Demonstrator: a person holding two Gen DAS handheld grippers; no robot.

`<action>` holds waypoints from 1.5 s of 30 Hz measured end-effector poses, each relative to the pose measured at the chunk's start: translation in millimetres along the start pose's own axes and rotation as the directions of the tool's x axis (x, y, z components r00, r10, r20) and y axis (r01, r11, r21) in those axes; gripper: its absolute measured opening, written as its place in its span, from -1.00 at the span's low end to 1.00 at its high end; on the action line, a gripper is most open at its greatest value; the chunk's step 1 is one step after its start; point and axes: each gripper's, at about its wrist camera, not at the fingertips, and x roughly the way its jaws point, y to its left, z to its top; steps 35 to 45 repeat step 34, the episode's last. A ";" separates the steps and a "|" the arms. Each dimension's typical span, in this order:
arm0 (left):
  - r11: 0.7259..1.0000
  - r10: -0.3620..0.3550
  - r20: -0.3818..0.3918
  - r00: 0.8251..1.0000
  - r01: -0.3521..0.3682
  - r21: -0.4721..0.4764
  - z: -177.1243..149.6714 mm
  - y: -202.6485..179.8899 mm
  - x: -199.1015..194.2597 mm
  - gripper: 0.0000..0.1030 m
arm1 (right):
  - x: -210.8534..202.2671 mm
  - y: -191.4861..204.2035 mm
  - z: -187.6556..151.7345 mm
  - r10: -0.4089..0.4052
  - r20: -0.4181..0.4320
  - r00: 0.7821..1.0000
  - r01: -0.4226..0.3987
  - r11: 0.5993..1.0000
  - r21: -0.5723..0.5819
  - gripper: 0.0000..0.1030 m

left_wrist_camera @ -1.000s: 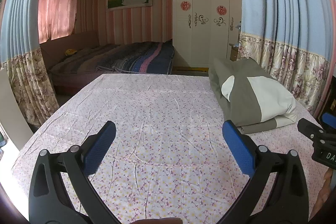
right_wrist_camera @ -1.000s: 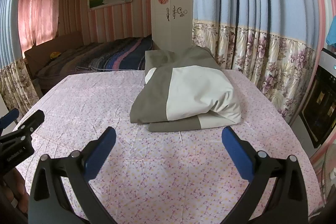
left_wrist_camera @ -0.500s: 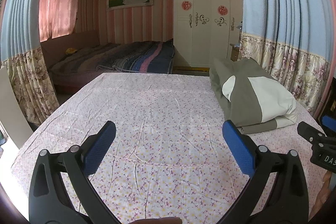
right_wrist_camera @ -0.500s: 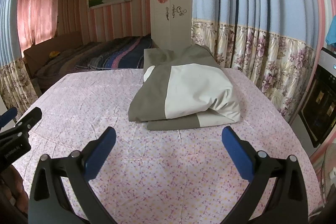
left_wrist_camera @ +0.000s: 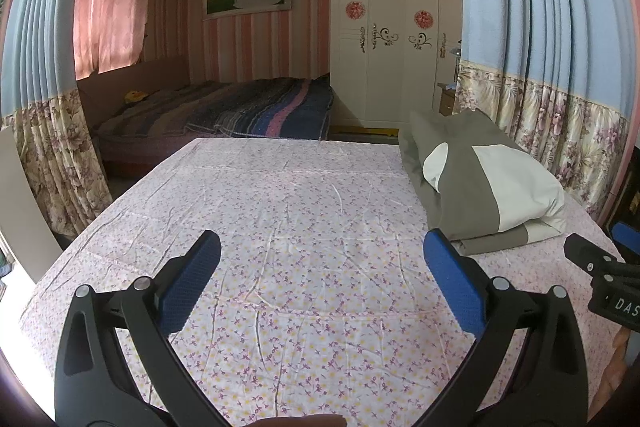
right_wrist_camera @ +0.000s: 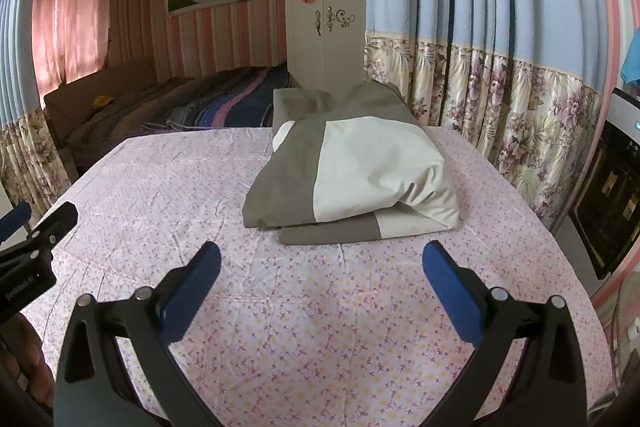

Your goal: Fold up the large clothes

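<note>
A folded grey and cream garment (right_wrist_camera: 352, 167) lies in a thick stack on the floral-sheeted table (right_wrist_camera: 304, 327), at the far right in the left wrist view (left_wrist_camera: 484, 183). My right gripper (right_wrist_camera: 320, 281) is open and empty, held above the sheet just in front of the stack. My left gripper (left_wrist_camera: 320, 281) is open and empty over the bare sheet (left_wrist_camera: 280, 227), to the left of the stack. Each gripper shows at the edge of the other's view.
Blue and floral curtains (right_wrist_camera: 500, 67) hang close along the table's right side. A bed with a striped blanket (left_wrist_camera: 224, 111) and a white wardrobe (left_wrist_camera: 392, 39) stand beyond the table. A dark appliance (right_wrist_camera: 608, 195) is at the far right.
Both views have drifted slightly; the folded stack sits a touch lower and nearer in the right wrist view. Both grippers stay open.
</note>
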 end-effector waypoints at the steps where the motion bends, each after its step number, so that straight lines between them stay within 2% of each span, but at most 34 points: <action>1: 1.000 0.001 0.000 1.000 -0.001 0.001 -0.1 0.1 -0.2 0.94 | 0.3 -0.1 -0.3 -0.001 0.000 1.000 0.001 1.000 -0.001 0.96; 22: 1.000 0.014 0.036 0.999 -0.015 0.008 -1.7 2.3 -3.8 0.94 | 3.1 0.3 -3.9 0.000 -0.008 1.000 0.000 1.000 0.000 0.96; 30: 1.000 -0.015 0.002 1.000 0.015 -0.028 -0.8 7.4 2.8 0.94 | 4.5 0.5 -4.7 -0.001 -0.009 1.000 0.001 1.000 0.001 0.96; 45: 0.999 -0.026 0.001 1.000 0.026 -0.032 -1.4 8.5 3.5 0.94 | 6.5 1.2 -6.0 -0.002 -0.016 1.000 0.002 1.000 0.000 0.96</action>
